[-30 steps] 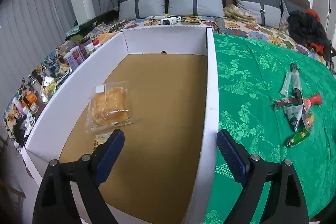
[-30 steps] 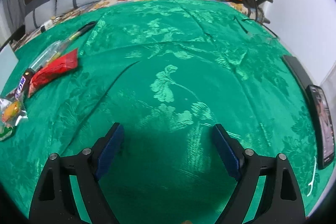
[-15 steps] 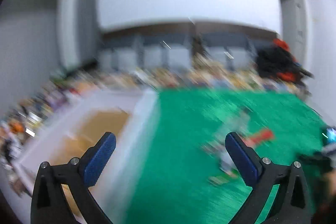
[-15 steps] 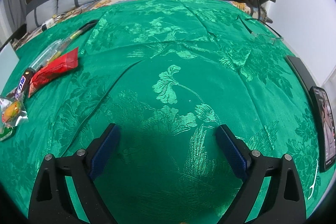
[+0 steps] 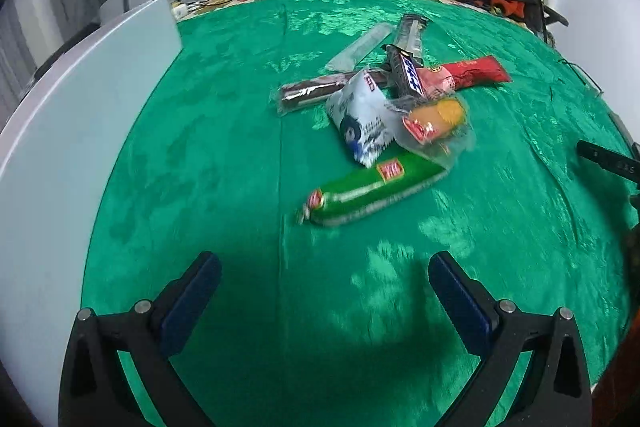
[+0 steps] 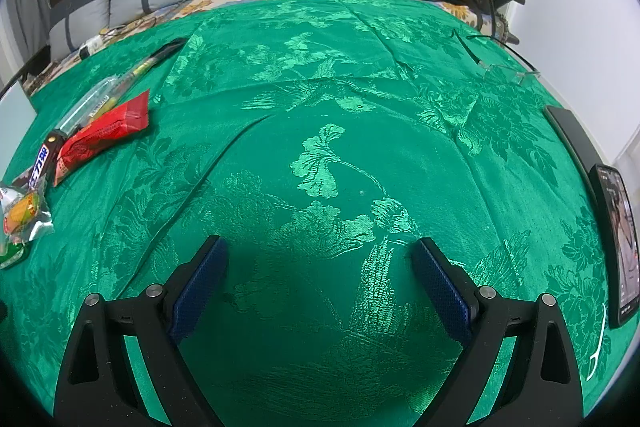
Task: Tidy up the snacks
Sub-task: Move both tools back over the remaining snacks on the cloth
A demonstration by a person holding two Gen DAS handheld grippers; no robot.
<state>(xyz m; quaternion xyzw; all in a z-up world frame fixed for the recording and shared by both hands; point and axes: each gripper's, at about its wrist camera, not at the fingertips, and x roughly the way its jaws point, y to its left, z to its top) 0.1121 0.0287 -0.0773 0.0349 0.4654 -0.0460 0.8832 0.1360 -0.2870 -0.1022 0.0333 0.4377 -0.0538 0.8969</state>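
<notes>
- The snacks lie in a loose heap on the green bedspread (image 5: pixel 224 155), ahead of the left gripper (image 5: pixel 324 295): a green wrapped sausage (image 5: pixel 372 189) nearest, then a white pouch (image 5: pixel 360 119), a clear packet with an orange bun (image 5: pixel 436 119), a dark chocolate bar (image 5: pixel 406 73), a red packet (image 5: pixel 472 73), a long brown bar (image 5: pixel 320 89) and two clear tubes behind.
- The packets overlap: the clear bun packet rests across the top end of the sausage and on the white pouch.
- The left claw is spread wide with nothing between its pads, short of the sausage and hovering over bare cloth.
- The white box wall (image 5: pixel 72 131) stands just to the left of the heap.
- The right gripper (image 6: pixel 320 279) is also spread and empty over bare bedspread, the heap off to its left edge.
- Risk: closing on the sausage could drag the bun packet along, since it lies on top.
- Risk: the slick rounded wrapper may squirt out of the pads if pinched near an end.
- Risk: the pads could snag the soft cloth if they come in too low.
</notes>
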